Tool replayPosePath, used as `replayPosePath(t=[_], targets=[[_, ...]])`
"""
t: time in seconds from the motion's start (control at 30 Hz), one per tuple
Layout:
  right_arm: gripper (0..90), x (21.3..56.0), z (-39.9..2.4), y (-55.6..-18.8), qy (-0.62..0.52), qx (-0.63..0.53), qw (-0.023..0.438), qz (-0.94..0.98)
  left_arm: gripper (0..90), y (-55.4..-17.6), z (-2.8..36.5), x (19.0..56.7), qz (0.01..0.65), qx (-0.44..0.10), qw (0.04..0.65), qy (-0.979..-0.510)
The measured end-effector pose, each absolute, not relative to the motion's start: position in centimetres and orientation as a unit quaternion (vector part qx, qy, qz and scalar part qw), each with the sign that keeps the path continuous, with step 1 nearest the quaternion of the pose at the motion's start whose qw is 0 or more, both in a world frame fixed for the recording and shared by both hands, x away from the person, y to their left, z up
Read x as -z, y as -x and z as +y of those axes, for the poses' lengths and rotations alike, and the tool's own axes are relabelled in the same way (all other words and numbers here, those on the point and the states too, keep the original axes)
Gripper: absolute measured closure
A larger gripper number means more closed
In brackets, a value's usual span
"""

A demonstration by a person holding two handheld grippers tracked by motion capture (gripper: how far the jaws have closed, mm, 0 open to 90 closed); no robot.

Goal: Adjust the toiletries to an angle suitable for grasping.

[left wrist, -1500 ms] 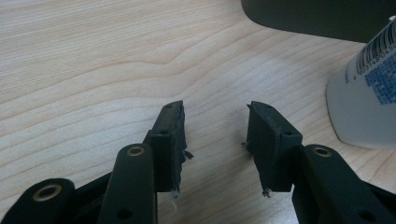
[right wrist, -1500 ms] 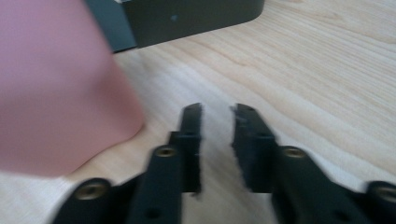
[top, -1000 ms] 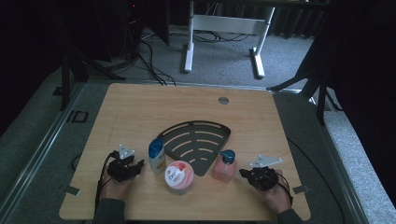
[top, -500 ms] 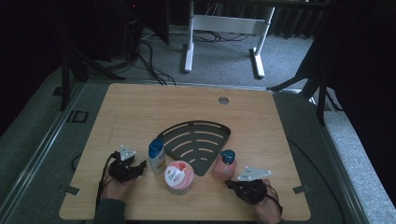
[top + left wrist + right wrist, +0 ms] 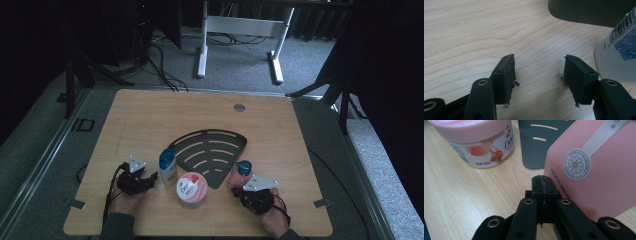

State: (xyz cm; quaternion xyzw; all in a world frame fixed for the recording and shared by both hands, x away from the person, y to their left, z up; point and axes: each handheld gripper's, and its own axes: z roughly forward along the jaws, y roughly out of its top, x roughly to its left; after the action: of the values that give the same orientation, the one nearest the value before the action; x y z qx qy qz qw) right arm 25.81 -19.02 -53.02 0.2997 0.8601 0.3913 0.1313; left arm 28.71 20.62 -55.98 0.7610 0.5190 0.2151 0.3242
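Dim room. Light wooden table (image 5: 150, 120) on grey carpet (image 5: 240, 65). White desk frame (image 5: 240, 25) stands far off; black cables (image 5: 160, 65) trail far left. Dark drapes (image 5: 390, 75) right.

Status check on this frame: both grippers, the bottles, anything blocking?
Left gripper open, jaws just been opening, nothing between them, white bottle beside it. Right gripper shut, empty, against pink bottle. Pink jar and dark rack close by.

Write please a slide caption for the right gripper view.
Shut right gripper beside a pink bottle, a pink-lidded jar behind.
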Motion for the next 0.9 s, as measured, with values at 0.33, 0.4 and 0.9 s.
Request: replayPosePath(t=[0.33, 0.4, 0.9], targets=[[90.0, 53.1, -18.8, -26.3, -0.320, -0.388, 0.151, 0.851, 41.1, -28.7, 20.6, 56.0, 0.517, -0.215, 0.326, -0.762], [90.0, 53.1, -18.9, -26.6, -0.329, -0.385, 0.157, 0.848, 40.8, -28.7, 20.6, 56.0, 0.516, -0.215, 0.327, -0.762], [90.0, 52.9, -18.1, -27.2, -0.336, -0.395, 0.162, 0.840, 39.6, -28.8, 20.5, 56.1, 0.513, -0.216, 0.329, -0.763]])
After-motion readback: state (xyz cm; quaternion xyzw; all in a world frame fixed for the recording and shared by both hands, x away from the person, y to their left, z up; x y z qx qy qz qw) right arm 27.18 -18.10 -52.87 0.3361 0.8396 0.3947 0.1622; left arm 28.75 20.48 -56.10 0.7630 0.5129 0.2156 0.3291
